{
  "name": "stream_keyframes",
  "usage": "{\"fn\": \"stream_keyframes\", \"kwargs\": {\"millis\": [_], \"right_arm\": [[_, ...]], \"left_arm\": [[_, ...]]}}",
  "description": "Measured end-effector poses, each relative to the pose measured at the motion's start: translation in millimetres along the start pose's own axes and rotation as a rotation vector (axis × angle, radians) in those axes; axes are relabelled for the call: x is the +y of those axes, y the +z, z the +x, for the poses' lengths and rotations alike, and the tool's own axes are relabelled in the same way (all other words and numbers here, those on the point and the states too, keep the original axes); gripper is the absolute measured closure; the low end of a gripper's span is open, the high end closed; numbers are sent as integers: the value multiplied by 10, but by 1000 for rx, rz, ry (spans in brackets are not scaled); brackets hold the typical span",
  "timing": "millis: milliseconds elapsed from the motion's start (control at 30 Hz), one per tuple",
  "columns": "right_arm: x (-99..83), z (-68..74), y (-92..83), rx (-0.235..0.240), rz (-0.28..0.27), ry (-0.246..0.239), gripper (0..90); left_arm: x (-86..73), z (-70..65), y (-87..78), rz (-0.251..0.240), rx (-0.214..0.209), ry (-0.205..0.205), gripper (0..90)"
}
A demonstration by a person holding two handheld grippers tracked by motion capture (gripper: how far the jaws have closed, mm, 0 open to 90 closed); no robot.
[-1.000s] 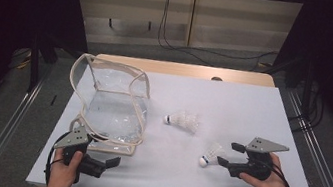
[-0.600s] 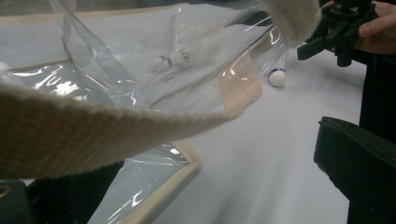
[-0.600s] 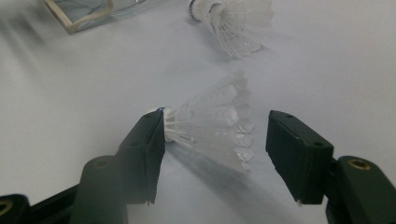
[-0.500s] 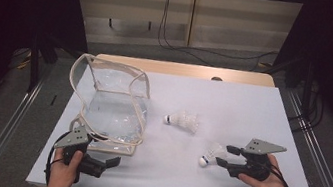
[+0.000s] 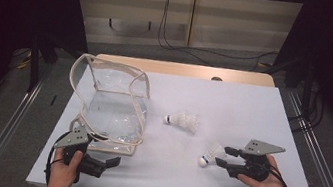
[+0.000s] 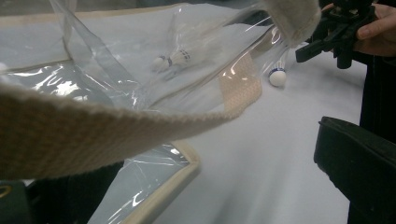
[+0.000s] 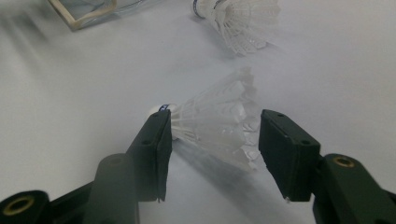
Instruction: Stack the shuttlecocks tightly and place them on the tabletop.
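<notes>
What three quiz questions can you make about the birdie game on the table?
1. How many shuttlecocks lie on the table?
2. True or false: the right gripper has the near shuttlecock between its jaws.
3. Which gripper is at the clear bag: left or right?

Key: 1. Two; the far shuttlecock lies beside the bag. 2. True; the jaws have just been closing. 3. The left gripper, at the bag's strap.

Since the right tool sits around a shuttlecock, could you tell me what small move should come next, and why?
Probably close the right tool a little more. Its jaws have just been closing and flank the near shuttlecock; the left one touches near the cork, while the right one looks just clear of the feathers. It lies on the table, so a gentle squeeze should secure it before lifting.
</notes>
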State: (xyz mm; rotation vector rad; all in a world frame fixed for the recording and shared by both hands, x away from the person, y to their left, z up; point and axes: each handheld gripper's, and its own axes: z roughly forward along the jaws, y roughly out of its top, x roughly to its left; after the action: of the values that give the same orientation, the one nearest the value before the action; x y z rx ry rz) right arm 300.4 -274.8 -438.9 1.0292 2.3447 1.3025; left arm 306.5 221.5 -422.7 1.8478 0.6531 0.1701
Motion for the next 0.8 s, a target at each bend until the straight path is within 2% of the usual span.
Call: {"fn": "stream_keyframes", "kwargs": {"millis": [533, 700, 800], "right_arm": [[-9, 16, -15, 20, 15, -30, 595], [-16, 8, -31, 20, 14, -28, 662], [-24, 10, -28, 36, 27, -35, 731]], "left_arm": [[5, 2, 6, -2, 6, -4, 15], [4, 6, 7, -6, 3, -5, 13], [7, 5, 10, -7, 4, -4, 12]]}}
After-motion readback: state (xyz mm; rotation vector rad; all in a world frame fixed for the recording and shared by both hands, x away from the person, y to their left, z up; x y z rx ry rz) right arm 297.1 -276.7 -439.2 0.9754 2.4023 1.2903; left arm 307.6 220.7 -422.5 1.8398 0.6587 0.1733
